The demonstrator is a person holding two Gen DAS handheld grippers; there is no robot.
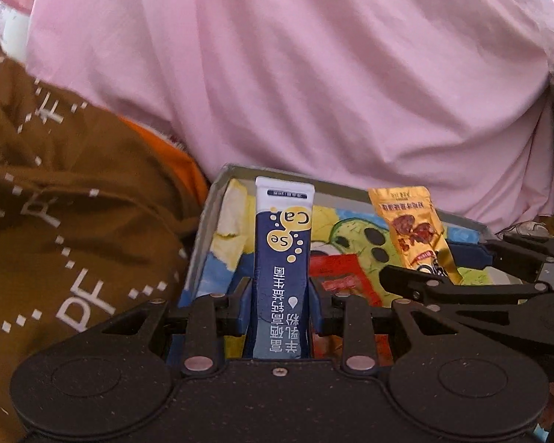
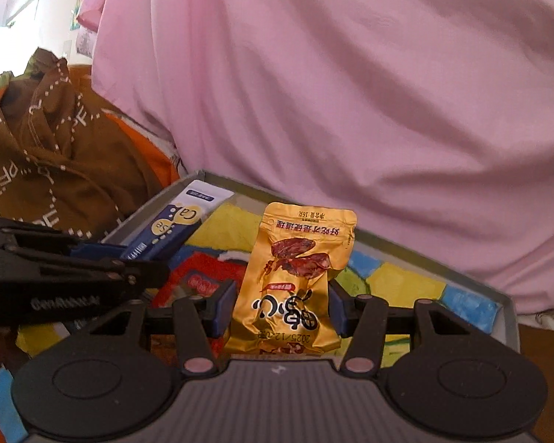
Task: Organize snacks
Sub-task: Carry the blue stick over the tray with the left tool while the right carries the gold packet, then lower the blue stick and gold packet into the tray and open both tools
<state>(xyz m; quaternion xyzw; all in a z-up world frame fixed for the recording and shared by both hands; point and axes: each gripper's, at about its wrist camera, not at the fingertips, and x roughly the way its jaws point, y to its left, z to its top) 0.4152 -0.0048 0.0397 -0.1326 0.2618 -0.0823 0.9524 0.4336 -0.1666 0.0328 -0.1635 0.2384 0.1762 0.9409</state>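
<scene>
Pink bedding (image 1: pixel 314 74) behind, lower both clenched loads, blue sachet (image 1: pixel 281 258) left and gold packet (image 2: pixel 295 277) right, flat into the seemingly shallow tray (image 2: pixel 506 306).

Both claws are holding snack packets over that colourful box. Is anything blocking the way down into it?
Nothing visible does. The left gripper holds the blue stick sachet and the right gripper the gold snack packet, both above the open grey box. Only a red packet lies flat inside.

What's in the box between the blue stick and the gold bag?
A red packet lies between the blue stick and gold bag, seen in both wrist views.
</scene>
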